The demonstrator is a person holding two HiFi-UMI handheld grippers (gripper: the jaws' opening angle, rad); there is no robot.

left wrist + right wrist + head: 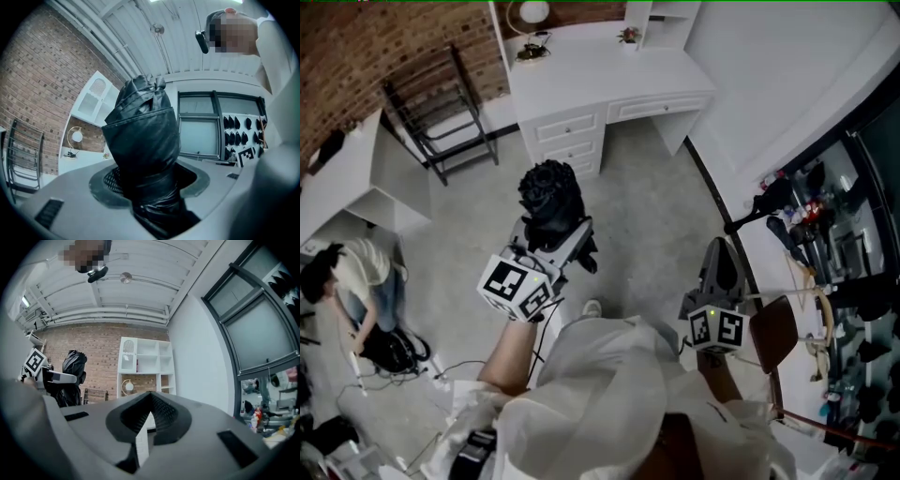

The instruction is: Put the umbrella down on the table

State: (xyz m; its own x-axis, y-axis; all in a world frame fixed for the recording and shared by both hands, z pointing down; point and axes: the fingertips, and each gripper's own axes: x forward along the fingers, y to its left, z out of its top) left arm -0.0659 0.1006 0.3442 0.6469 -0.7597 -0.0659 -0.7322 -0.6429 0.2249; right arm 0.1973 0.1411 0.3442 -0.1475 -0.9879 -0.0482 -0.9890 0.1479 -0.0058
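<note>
Counting gives one black folded umbrella, two grippers, one white worktop with one round lamp, and one other person bent low at the left. Grey floor spreads below, with a brick wall behind. The left gripper has its fingers clenched on the umbrella, held in the air well apart from the worktop. Its long axis runs on from the fingers, free end toward the worktop. The right gripper has its fingers closed together, tips meeting on nothing.
</note>
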